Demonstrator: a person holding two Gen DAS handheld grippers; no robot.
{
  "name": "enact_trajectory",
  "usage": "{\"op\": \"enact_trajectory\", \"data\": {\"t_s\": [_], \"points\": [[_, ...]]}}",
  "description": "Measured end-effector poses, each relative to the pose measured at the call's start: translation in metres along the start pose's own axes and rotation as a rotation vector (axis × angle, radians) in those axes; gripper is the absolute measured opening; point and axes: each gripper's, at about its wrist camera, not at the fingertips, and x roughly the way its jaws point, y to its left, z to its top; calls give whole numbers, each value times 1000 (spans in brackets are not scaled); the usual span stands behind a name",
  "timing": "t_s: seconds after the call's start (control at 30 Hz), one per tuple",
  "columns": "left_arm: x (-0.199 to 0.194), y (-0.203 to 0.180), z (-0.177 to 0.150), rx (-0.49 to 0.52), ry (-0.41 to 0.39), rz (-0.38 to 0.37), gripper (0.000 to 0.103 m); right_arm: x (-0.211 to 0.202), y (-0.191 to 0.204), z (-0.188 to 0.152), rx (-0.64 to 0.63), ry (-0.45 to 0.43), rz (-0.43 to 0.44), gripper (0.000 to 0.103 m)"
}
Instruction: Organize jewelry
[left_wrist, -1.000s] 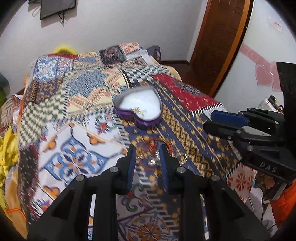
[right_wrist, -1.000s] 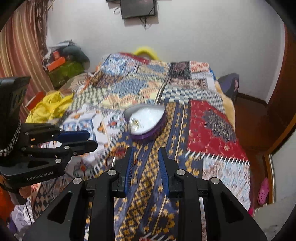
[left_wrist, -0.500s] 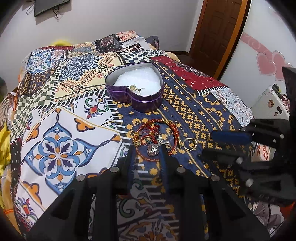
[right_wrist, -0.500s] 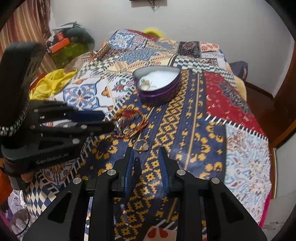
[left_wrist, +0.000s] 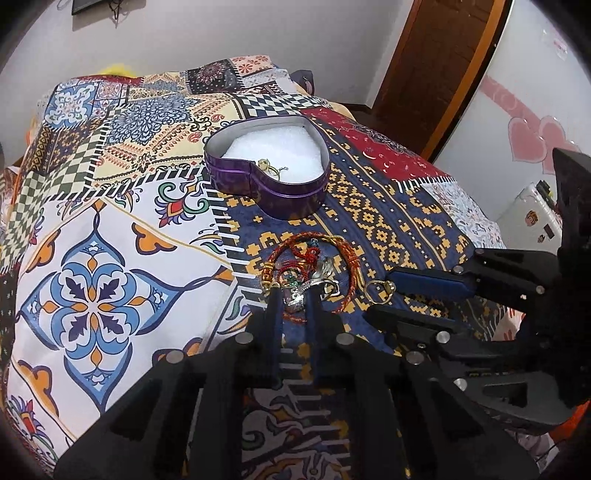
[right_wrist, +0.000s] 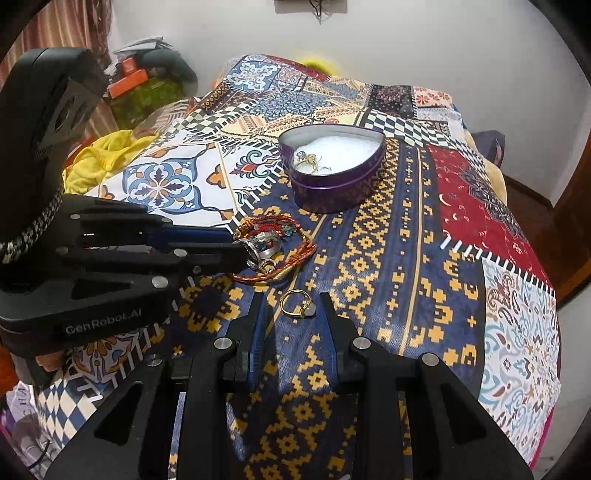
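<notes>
A purple heart-shaped tin (left_wrist: 291, 201) (right_wrist: 332, 195) with white padding sits on the patchwork bedspread and holds a few rings (left_wrist: 269, 168) (right_wrist: 312, 160). In front of it lies a tangle of red thread bracelets (left_wrist: 351, 258) (right_wrist: 291, 254) with a silver ring (left_wrist: 295, 297) (right_wrist: 264, 249) among them. My left gripper (left_wrist: 293, 293) (right_wrist: 240, 249) is down on this tangle, its jaws closing, pads pressing the silver ring. A gold ring (right_wrist: 297, 304) (left_wrist: 378, 288) lies loose on the cloth between the fingers of my right gripper (right_wrist: 295, 301) (left_wrist: 380, 295), which stands open around it.
The bedspread (right_wrist: 406, 258) drops off at the right and near edges. Yellow cloth (right_wrist: 99, 155) and clutter lie beyond the left edge of the bed. A wooden door (left_wrist: 436, 74) and a white wall stand behind.
Both grippers have sunk toward the bedspread. The left jaws narrowed onto the silver ring in the bracelet tangle. The right fingers came down around the gold ring.
</notes>
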Motion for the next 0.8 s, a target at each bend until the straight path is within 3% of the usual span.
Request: {"op": "enact_trajectory", "data": {"t_s": [0.27,0.3,0.8], "points": [[-8,-2,-2,-11,-25,10,10,3,6,-1,-14,-15,-10,14],[-11,-2,-3,-17,-30,8,10,3,6,-1,-13,-15,-4,9],[-54,-1,-6,-42,-95,22,10,-29,5,1,16,-68,-5,9]]}}
